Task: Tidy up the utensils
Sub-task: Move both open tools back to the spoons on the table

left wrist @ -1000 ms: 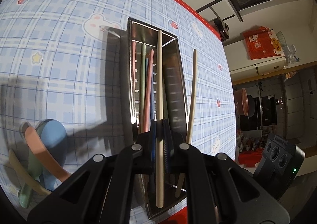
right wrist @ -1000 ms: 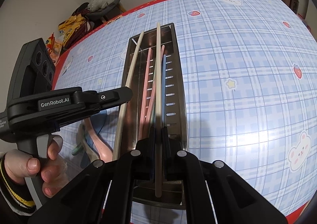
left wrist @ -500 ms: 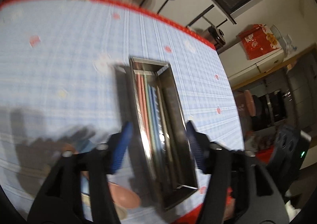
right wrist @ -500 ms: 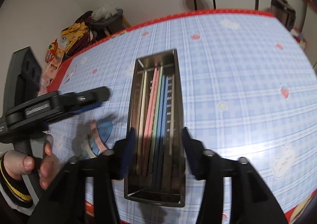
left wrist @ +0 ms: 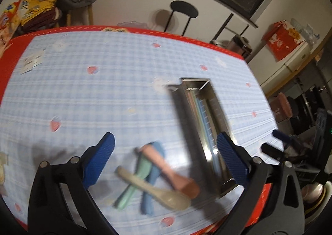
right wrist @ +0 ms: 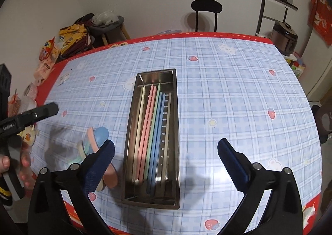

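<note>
A long steel tray (right wrist: 176, 110) lies on the blue checked tablecloth and holds several chopsticks (right wrist: 154, 129) in cream, pink, green and blue, side by side. The tray also shows in the blurred left wrist view (left wrist: 186, 123). Left of it lies a pile of spoons (left wrist: 155, 174): pink, blue, green and cream, partly seen in the right wrist view (right wrist: 99, 137). My left gripper (left wrist: 166, 160) is open and empty above the spoons. My right gripper (right wrist: 166, 164) is open and empty above the tray's near end.
The table has a red border (right wrist: 186, 35). A black stool (right wrist: 206, 12) stands behind it, a side table with bags (right wrist: 72, 37) at back left, a rice cooker (right wrist: 284, 35) at back right. The left gripper's body (right wrist: 27, 118) shows at the left.
Both grippers let go of the cream chopsticks, which now lie in the tray, opened wide and pulled back and up. The left gripper swung left over the spoons.
</note>
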Motion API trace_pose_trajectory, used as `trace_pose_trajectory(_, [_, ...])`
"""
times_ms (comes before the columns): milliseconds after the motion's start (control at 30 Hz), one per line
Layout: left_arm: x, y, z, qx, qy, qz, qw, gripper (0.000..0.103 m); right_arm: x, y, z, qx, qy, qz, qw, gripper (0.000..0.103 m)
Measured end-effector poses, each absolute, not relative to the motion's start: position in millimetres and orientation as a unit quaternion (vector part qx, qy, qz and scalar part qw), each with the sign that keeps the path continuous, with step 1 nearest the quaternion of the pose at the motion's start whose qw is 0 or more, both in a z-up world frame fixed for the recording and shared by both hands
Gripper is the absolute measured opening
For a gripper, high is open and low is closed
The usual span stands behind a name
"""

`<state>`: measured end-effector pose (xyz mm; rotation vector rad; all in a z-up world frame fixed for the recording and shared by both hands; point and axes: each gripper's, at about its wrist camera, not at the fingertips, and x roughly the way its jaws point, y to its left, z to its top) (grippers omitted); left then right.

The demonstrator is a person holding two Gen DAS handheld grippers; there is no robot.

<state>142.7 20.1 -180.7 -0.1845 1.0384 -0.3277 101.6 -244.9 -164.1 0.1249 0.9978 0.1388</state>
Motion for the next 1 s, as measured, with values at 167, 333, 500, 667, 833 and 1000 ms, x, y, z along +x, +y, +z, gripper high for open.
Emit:
trace_pose_trajectory(167, [118.9, 44.7, -200.9, -0.075, 0.509, -0.12, 0.849, 0.097, 91.2, -232.3, -170.5, 0.064, 0.483, 0.074, 0.87, 0.097])
trace_pose_trajectory(333, [94.8, 63.8, -211.5, -0.084, 0.497, -0.106, 0.857, 0.097, 83.3, -208.3, -179.3, 0.062, 0.49, 0.103, 0.863, 0.097])
trace_pose_trajectory(500, [77.7, 83.7, -219.4, -0.093, 0.49, -0.091, 0.862, 0.097, 78.9, -184.0, -186.5, 0.053, 0.497, 0.136, 0.855, 0.097])
trace_pose_trajectory(667, [70.9, 101.0, -231.4, -0.111, 0.507, -0.085, 0.851, 0.097, 81.9, -162.1, -191.2, 0.025, 0.516, 0.167, 0.84, 0.097])
trace_pose_trajectory(833, [68.3, 112.9, -239.3, -0.119, 0.516, -0.073, 0.845, 0.097, 88.6, -138.1, -199.4, -0.011, 0.54, 0.203, 0.817, 0.097])
trace_pose_trajectory(1000, [67.4, 119.7, -243.0, -0.127, 0.514, -0.078, 0.845, 0.097, 95.1, -111.7, -205.5, -0.051, 0.55, 0.24, 0.798, 0.076])
